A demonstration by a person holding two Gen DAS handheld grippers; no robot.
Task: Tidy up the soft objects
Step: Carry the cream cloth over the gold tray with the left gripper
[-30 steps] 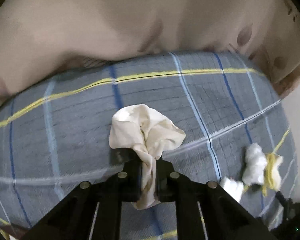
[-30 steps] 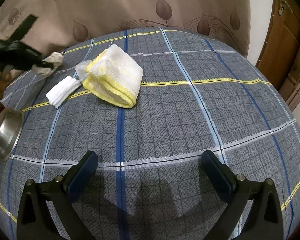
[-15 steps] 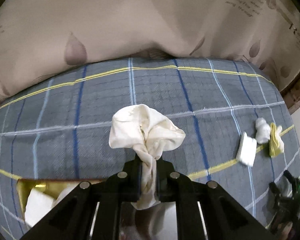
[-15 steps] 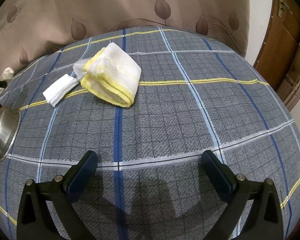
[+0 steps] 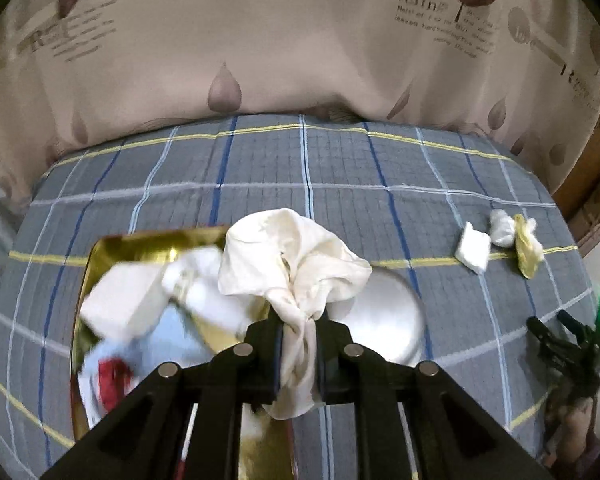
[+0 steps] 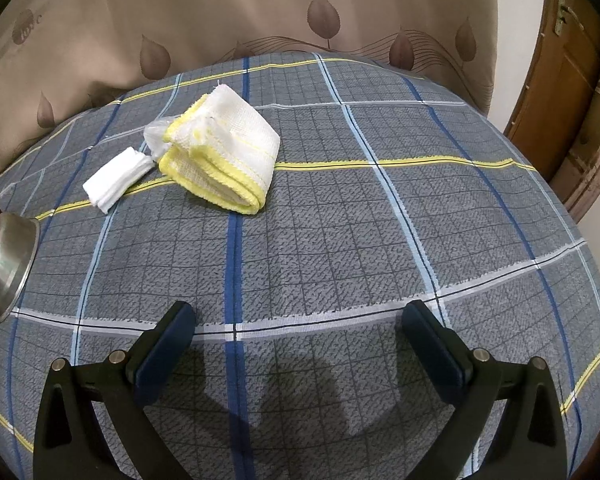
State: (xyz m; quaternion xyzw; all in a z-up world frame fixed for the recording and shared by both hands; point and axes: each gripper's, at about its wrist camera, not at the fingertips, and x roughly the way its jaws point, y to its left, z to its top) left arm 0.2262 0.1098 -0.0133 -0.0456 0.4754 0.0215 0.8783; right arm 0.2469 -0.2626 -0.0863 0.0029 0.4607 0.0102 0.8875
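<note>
My left gripper (image 5: pixel 299 332) is shut on a crumpled cream cloth (image 5: pixel 288 256) and holds it above a gold tray (image 5: pixel 112 248) that has several soft white items (image 5: pixel 120 300) in it. My right gripper (image 6: pixel 296 336) is open and empty, low over the plaid tablecloth. Ahead of it lie a folded white towel with yellow edging (image 6: pixel 224 160), a small white folded pad (image 6: pixel 114 180) and a clear plastic-wrapped piece (image 6: pixel 154 138). These three also show far right in the left wrist view (image 5: pixel 500 240).
A steel bowl (image 5: pixel 384 312) sits right of the gold tray, and shows at the left edge of the right wrist view (image 6: pixel 6 264). A beige leaf-print curtain (image 5: pixel 300 40) hangs behind the table. A wooden door (image 6: pixel 568 80) is at right.
My left gripper has swung left and back with the cream cloth, bringing the gold tray and steel bowl under it. The right gripper has stayed nearly still and open.
</note>
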